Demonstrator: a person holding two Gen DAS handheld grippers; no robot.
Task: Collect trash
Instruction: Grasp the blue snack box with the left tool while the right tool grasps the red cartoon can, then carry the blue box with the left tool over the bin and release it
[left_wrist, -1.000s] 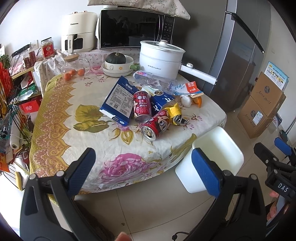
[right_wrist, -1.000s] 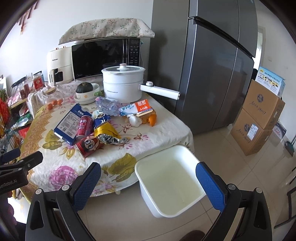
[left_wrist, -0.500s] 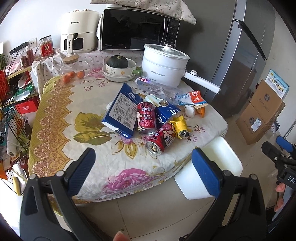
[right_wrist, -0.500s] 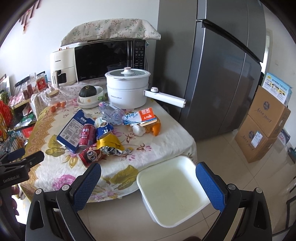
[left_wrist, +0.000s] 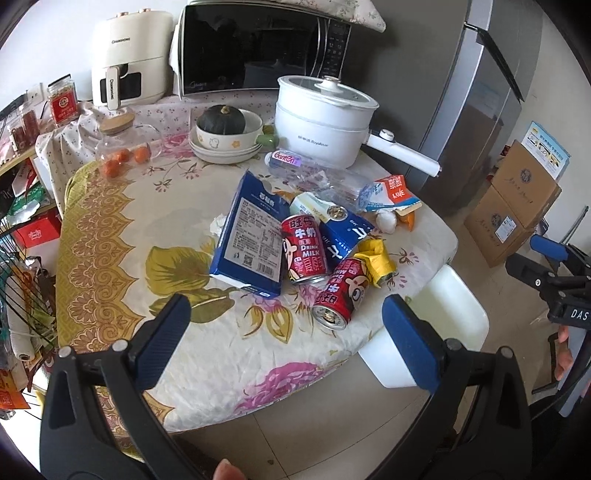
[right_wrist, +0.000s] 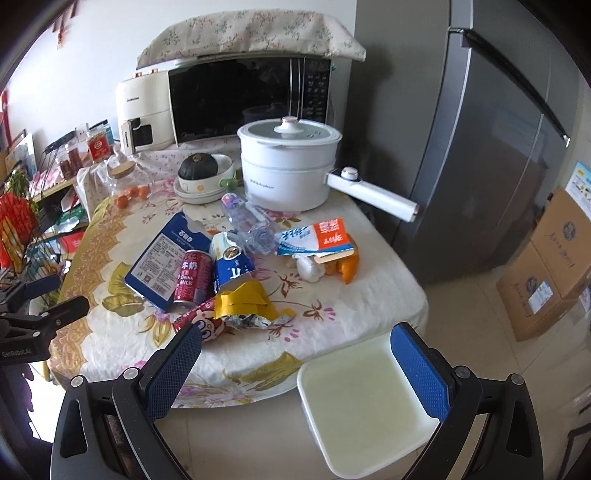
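Note:
Trash lies in a heap on the flowered tablecloth: an upright red milk can (left_wrist: 303, 250), a red can on its side (left_wrist: 340, 293), a big blue carton (left_wrist: 251, 236), a small blue carton (left_wrist: 345, 236), a yellow wrapper (right_wrist: 245, 301), a crushed clear bottle (right_wrist: 247, 223) and an orange-white carton (right_wrist: 317, 238). A white bin (right_wrist: 365, 402) stands on the floor by the table's edge. My left gripper (left_wrist: 286, 345) is open and empty, short of the cans. My right gripper (right_wrist: 295, 373) is open and empty, above the bin's near rim.
At the back stand a white electric pot (right_wrist: 291, 166) with a long handle, a bowl with a dark squash (left_wrist: 225, 123), a microwave (left_wrist: 258, 48) and a jar of tomatoes (left_wrist: 122, 147). A fridge (right_wrist: 480, 129) and cardboard boxes (right_wrist: 546, 280) are at the right, a wire rack (left_wrist: 14, 258) at the left.
Both grippers have moved forward toward the table, so the trash heap and the bin look larger and nearer. Both stay open. Nothing on the table has moved.

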